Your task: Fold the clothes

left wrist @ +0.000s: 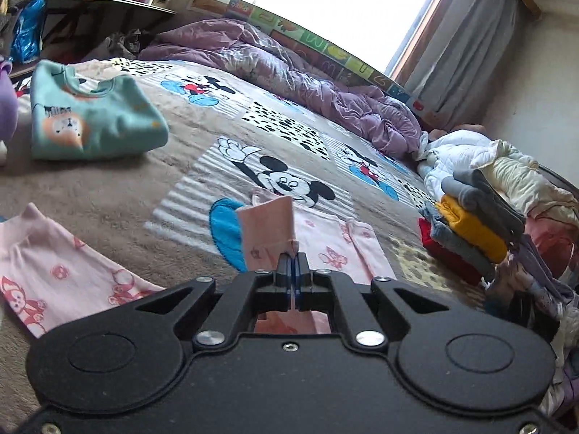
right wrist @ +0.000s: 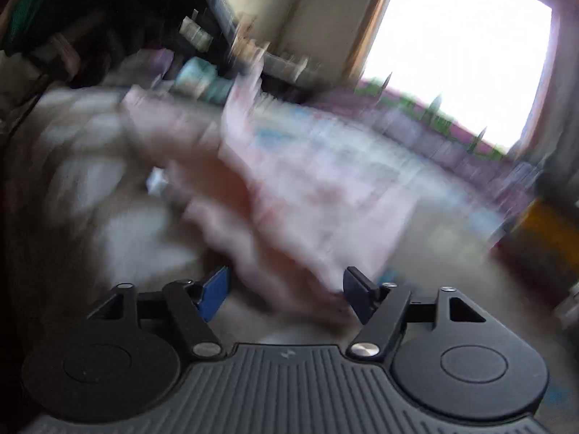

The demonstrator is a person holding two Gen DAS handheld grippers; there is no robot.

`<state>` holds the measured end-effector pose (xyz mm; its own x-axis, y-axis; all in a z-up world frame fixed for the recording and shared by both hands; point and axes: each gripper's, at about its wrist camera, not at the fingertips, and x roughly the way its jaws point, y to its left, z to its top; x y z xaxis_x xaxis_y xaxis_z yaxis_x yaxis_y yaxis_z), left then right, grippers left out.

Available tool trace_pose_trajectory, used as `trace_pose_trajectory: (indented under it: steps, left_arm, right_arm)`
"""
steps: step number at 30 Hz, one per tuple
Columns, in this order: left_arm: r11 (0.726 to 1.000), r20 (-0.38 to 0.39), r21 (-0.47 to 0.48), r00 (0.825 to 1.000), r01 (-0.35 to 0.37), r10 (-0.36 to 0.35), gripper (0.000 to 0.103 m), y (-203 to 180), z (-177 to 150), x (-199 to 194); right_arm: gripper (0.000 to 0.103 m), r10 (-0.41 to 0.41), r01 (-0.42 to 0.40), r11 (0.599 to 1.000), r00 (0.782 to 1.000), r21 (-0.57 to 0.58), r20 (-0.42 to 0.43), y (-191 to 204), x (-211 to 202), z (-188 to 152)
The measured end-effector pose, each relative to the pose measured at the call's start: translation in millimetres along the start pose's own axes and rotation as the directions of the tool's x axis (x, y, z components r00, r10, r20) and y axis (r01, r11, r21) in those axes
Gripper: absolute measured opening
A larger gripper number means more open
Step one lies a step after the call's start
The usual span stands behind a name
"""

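Pink garment [left wrist: 266, 231] cuff, clamped in left tool [left wrist: 294, 264], may slip free if tugged; right tool [right wrist: 286, 294] stands apart, empty.

left gripper [left wrist: 294, 253]: clamped on pink cloth [left wrist: 266, 233], a flap standing up | pink garment [left wrist: 336, 249] flat on blanket [left wrist: 108, 195] | teal shirt [left wrist: 90, 115] folded, far left | folded pile [left wrist: 470, 231] right
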<state>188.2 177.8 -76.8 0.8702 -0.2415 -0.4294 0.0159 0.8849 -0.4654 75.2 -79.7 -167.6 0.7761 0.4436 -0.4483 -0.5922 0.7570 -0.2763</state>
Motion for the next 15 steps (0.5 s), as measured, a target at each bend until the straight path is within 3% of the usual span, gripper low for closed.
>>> trace_pose_trajectory:
  steps: [4, 8, 9, 11, 15]
  left_arm:
    - [1.0, 0.016, -0.019, 1.0, 0.018, -0.018, 0.001, 4, -3, 1]
    - [1.0, 0.026, -0.012, 0.999, 0.028, -0.027, 0.001, -2, 0, -1]
    - [0.999, 0.029, -0.013, 0.999, 0.03, -0.03, 0.001, -4, 1, -2]
    - [0.999, 0.033, -0.006, 0.999, 0.038, -0.038, 0.001, -13, 6, -3]
    - [0.997, 0.048, 0.019, 0.996, 0.072, -0.073, 0.0, -38, 21, 1]
  right_arm:
    - [0.064, 0.008, -0.008, 1.0, 1.0, -0.013, 0.015, -1, -14, 3]
    - [0.07, -0.04, 0.04, 0.999, 0.992, 0.005, 0.117, -9, -23, 10]
    - [0.073, -0.04, 0.037, 0.999, 0.993, 0.021, 0.116, -11, -18, 11]
    - [0.07, 0.053, -0.052, 0.996, 0.999, 0.066, -0.01, -16, 5, 8]
    - [0.067, 0.053, -0.053, 0.995, 0.999, 0.079, 0.008, -18, 0, 5]
